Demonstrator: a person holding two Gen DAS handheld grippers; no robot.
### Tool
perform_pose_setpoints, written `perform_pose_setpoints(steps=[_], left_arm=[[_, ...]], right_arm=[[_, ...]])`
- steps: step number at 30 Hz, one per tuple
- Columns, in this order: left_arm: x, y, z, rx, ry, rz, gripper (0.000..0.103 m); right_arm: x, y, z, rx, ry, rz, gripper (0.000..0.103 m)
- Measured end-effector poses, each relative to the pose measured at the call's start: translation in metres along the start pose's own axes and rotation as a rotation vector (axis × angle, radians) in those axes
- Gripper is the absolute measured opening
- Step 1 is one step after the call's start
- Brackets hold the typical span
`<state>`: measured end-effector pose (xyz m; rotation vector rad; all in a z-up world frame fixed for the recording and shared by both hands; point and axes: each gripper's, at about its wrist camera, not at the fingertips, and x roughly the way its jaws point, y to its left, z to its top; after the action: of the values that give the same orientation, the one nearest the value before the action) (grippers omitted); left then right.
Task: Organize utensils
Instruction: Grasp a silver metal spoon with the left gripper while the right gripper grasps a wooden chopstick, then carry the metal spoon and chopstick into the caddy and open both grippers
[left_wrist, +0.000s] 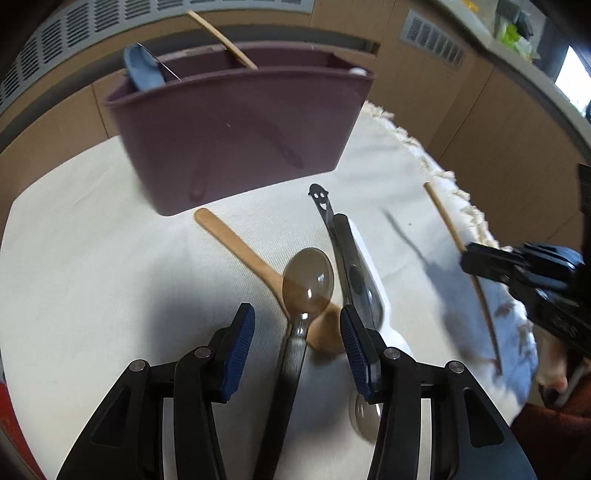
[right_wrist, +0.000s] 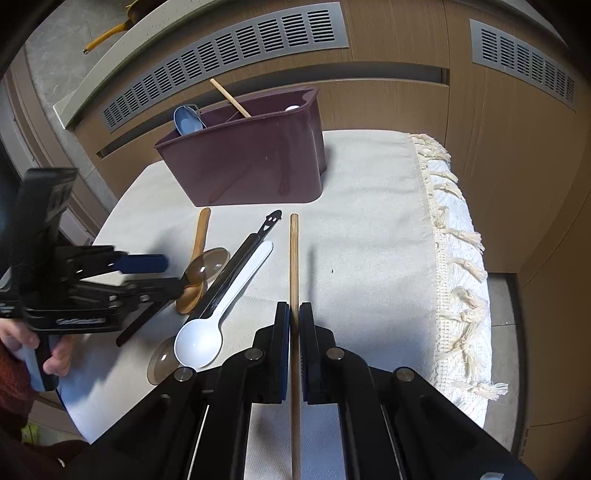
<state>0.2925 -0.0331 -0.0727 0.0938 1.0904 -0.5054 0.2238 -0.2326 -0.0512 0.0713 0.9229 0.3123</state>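
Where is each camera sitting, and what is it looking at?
Left wrist view: sits on the left claw, looking down at a clear brown spoon between its open pads; the right claw shows at the right.
Right wrist view: sits on the right claw, which is shut on a wooden stick; the left claw and a hand show at the left.
Shared: the purple utensil holder, white cloth and spoons.
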Motion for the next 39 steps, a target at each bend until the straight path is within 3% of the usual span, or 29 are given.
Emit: perform_pose_setpoints(steps=[3, 7, 10, 15, 21, 29, 35, 38, 39], left_arm=[[0.012, -0.002, 0.006, -0.021, 0.005, 0.002, 0.049], [0.017, -0.008, 0.011, -0.016, -0.019, 0.072, 0.047], [0.018, -0.011, 0.01, 0.019, -0.041, 0.135, 0.034], [-0.001, 0.006, -0.002, -0.061, -0.097, 0.069, 0.034], [-0.061, 0.016, -0.019, -0.145, -0.246, -0.003, 0.034], [-0.115, 0.009, -0.025, -0.141, -0.399, -0.025, 0.034], [-0.129, 0.007, -0.018, -0.136, -0.439, -0.038, 0.034], [-0.154, 0.008, 0.002, -0.142, -0.525, -0.062, 0.034], [-0.173, 0.008, 0.013, -0.144, -0.59, -0.075, 0.034]], right_arm=[[0.001, -0.001, -0.001, 0.005, 0.003, 0.001, 0.004], [0.005, 0.0, -0.002, 0.004, 0.012, -0.001, 0.004], [0.008, 0.001, -0.001, 0.004, 0.016, 0.0, 0.004], [0.006, 0.003, 0.004, 0.013, 0.0, 0.031, 0.004], [-0.004, 0.006, 0.012, -0.001, -0.053, 0.028, 0.004], [-0.026, 0.018, 0.022, -0.017, -0.133, 0.042, 0.004], [-0.035, 0.026, 0.03, -0.048, -0.163, 0.027, 0.004], [-0.054, 0.03, 0.045, -0.049, -0.233, 0.049, 0.004], [-0.067, 0.032, 0.055, -0.058, -0.284, 0.056, 0.004]])
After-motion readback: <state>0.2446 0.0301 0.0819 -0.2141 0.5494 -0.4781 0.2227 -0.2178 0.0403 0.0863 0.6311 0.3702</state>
